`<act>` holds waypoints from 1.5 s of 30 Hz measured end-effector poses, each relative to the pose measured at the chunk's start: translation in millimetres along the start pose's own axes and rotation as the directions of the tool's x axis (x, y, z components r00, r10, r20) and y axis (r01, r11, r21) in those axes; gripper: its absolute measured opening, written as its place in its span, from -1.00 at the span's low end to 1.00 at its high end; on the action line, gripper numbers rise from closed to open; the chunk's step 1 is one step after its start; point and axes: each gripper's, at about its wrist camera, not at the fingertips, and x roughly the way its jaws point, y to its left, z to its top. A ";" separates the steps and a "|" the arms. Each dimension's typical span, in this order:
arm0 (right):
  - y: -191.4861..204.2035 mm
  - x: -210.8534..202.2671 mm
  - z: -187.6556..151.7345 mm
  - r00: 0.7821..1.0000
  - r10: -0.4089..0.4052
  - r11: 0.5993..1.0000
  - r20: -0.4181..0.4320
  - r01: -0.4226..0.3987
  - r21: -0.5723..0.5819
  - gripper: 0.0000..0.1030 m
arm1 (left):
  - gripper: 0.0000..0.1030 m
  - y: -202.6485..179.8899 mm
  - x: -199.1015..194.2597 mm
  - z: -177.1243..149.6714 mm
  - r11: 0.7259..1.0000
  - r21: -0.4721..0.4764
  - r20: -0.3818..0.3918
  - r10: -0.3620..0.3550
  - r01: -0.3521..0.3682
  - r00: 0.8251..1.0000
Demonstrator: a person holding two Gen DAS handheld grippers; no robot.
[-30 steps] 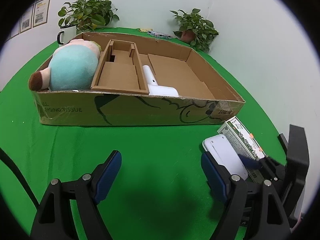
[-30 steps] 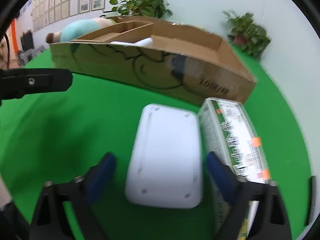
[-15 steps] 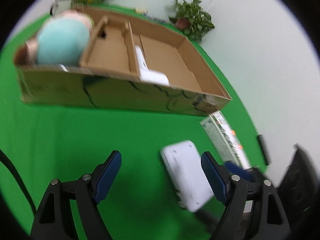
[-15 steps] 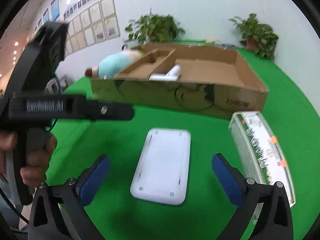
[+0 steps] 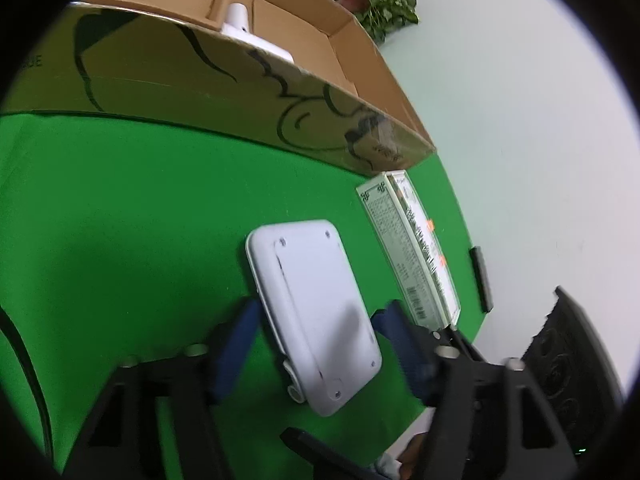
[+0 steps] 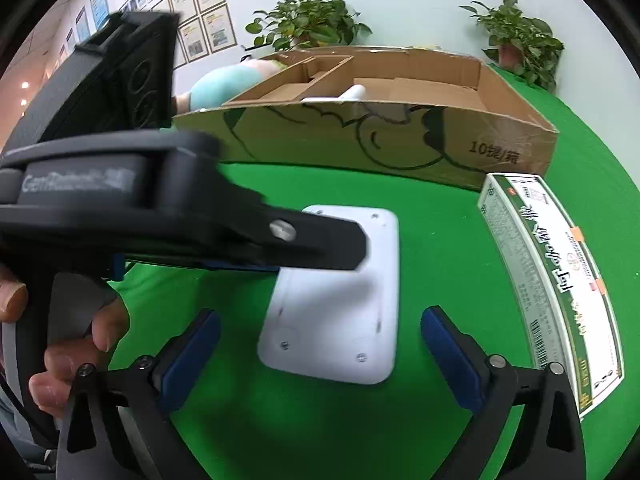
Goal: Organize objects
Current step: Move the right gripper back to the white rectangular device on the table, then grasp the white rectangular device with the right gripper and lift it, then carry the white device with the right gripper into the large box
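A flat white plastic device (image 5: 316,312) lies on the green table in front of a large cardboard box (image 5: 208,76). My left gripper (image 5: 320,344) is open and straddles the device, one blue pad on each side. In the right wrist view the device (image 6: 340,308) lies ahead of my open right gripper (image 6: 320,356), and the left gripper's black finger (image 6: 280,240) reaches over its far left part. A green and white carton (image 6: 552,280) lies flat to the right of the device; it also shows in the left wrist view (image 5: 412,248).
The box holds a teal plush toy (image 6: 224,84), a cardboard insert (image 6: 308,76) and a white object (image 6: 352,94). Two potted plants (image 6: 308,26) stand behind it by the wall. A small black bar (image 5: 482,278) lies at the table's right edge.
My left gripper has swung right and down over the white device, which now sits between its fingers. My right gripper has drawn back a little and stays open.
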 end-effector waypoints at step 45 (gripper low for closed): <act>11.0 -154.2 219.6 0.930 -0.097 0.994 0.354 0.075 0.075 0.25 | -0.50 -189.7 -163.6 157.6 0.911 0.363 0.328 0.070 -0.194 0.942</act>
